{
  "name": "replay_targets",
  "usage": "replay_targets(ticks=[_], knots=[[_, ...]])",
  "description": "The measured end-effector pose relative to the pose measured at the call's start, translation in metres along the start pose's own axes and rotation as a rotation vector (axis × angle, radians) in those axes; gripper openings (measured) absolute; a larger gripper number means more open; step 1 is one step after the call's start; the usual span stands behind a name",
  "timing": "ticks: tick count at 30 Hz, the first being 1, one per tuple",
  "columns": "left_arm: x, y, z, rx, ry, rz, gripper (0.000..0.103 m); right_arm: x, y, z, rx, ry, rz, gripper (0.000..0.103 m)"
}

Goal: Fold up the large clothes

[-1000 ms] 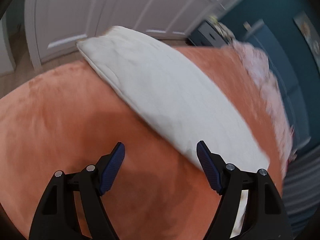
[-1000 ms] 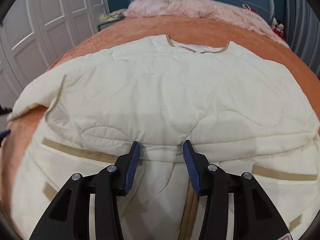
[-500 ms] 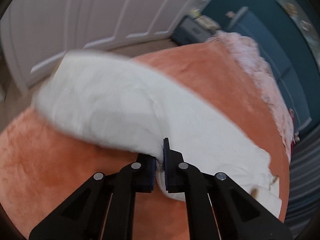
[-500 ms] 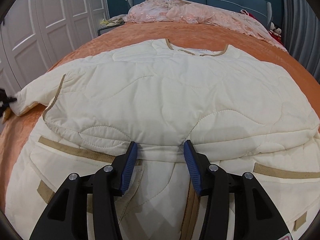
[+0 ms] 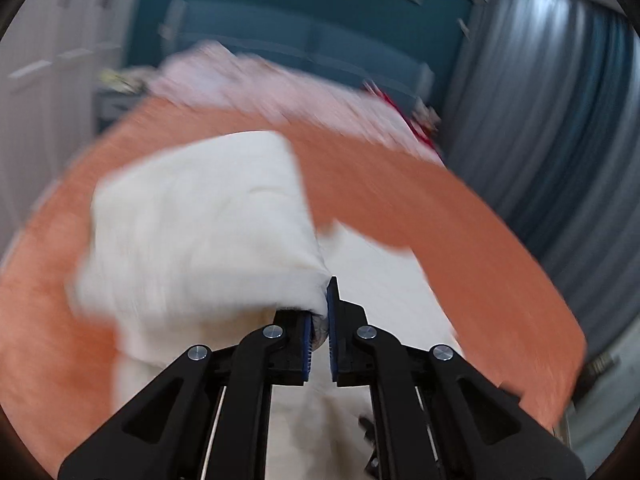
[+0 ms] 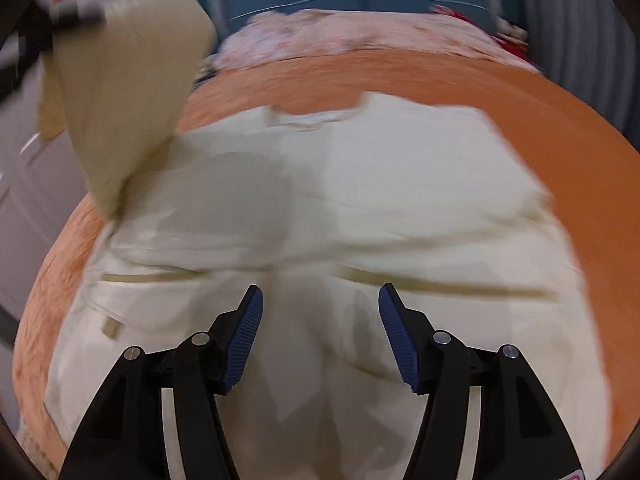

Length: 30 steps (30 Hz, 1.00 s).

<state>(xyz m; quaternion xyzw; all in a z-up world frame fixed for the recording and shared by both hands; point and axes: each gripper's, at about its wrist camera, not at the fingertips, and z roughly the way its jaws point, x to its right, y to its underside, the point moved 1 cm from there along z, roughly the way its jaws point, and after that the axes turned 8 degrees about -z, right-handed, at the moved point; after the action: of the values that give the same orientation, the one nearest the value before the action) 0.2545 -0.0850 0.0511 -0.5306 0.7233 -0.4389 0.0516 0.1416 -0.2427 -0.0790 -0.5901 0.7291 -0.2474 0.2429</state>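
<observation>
Blurrily, left gripper [image 5: 319, 330] pinches the jacket sleeve [image 5: 200, 224], hiding its cuff; right gripper [image 6: 320, 334] opens, empty.

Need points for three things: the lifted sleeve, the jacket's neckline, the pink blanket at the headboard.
lifted sleeve [image 6: 132, 92], right wrist view, on the middle of the raised cream fabric.
jacket's neckline [image 6: 316, 114], right wrist view, on the collar opening's trim.
pink blanket [image 6: 360, 34], right wrist view, on its crumpled middle by the headboard.
</observation>
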Motion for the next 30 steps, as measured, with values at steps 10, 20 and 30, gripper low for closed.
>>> replay_targets(ticks=[10, 20, 30], knots=[[-0.015, 0.104, 0.062, -0.235, 0.052, -0.218, 0.050, 0.090, 0.024, -0.054, 0.039, 0.092, 0.149, 0.064], [-0.143, 0.015, 0.041, -0.092, -0.169, -0.369, 0.057, 0.062, -0.063, -0.009, 0.090, 0.033, 0.174, 0.072], [-0.220, 0.047, 0.079, -0.186, -0.156, -0.661, 0.027, 0.108, -0.022, 0.039, -0.094, 0.007, 0.361, 0.020]])
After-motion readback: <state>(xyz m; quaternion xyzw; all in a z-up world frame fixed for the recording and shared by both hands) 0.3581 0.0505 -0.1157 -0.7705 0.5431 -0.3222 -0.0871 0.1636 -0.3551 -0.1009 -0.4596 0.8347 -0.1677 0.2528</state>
